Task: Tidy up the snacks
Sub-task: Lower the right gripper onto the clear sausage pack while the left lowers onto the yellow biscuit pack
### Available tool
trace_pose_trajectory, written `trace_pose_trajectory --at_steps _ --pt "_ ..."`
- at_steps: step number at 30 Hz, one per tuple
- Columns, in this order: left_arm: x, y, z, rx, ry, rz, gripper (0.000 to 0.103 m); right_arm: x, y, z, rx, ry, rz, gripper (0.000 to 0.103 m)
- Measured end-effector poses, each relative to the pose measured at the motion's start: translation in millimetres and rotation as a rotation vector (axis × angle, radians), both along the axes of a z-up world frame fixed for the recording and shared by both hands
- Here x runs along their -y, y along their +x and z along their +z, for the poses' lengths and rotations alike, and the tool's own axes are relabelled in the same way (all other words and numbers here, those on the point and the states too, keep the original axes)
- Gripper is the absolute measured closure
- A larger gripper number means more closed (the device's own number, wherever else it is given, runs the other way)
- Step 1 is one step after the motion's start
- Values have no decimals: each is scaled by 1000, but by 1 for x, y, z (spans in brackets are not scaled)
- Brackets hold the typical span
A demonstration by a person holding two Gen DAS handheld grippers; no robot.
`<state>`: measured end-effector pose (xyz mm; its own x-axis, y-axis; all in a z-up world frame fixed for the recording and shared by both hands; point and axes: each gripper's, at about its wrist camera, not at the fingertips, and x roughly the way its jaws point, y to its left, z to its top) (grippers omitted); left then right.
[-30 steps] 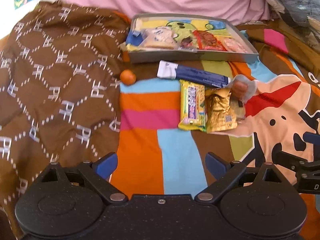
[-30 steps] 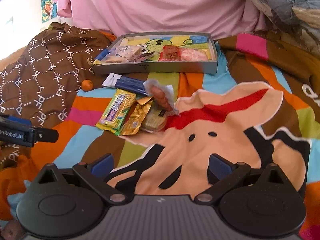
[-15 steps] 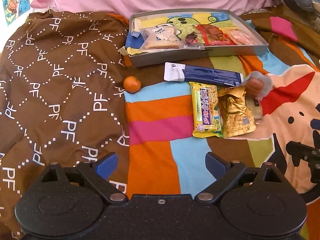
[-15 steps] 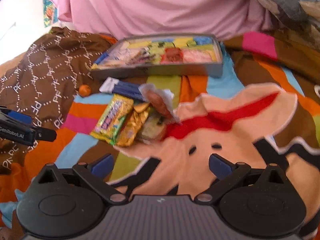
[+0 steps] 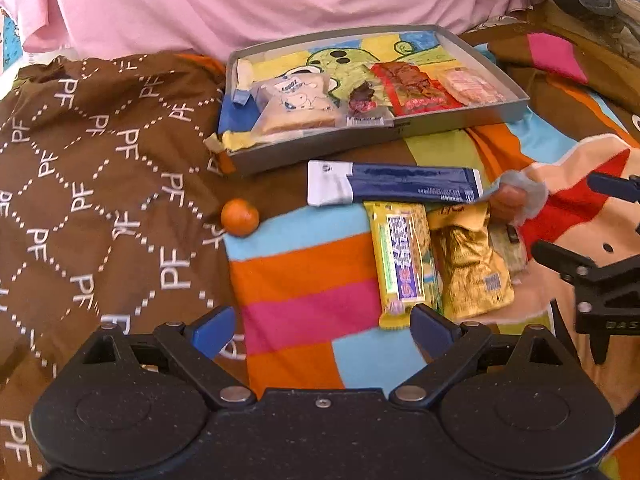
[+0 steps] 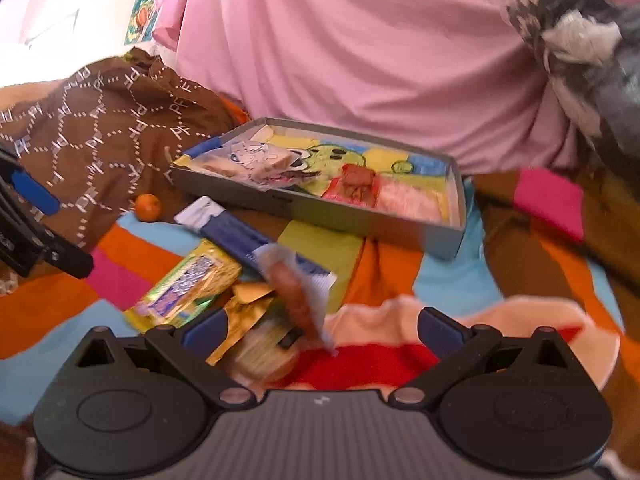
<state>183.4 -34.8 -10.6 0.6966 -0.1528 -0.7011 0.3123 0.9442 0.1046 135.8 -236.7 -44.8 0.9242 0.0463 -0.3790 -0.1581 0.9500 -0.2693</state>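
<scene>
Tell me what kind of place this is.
Probably a bed in a home: snacks lie on a colourful patchwork blanket, a brown PF-print cloth beside it, pink sheet behind, grey tray on top.

We read "PF" repeated across the brown cloth at left, and "DAS" on the right gripper at the right edge.

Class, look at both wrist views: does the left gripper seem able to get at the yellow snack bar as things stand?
Probably yes. The left gripper is open, with the yellow snack bar lying flat on the blanket just ahead of its right finger. Nothing lies on top of it; only the gold packet crowds its right edge.
</scene>
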Motion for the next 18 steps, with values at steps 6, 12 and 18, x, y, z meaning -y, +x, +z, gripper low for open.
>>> trace_pose_trajectory --at_steps 6,12,18 --pt "14 20 -7 11 -23 6 8 2 20 -14 25 -73 -2 0" --pt "35 36 -24 75 -96 8 9 9 30 -21 6 -62 33 0" --pt "53 42 -38 73 3 -72 12 8 40 -24 -32 -52 109 18"
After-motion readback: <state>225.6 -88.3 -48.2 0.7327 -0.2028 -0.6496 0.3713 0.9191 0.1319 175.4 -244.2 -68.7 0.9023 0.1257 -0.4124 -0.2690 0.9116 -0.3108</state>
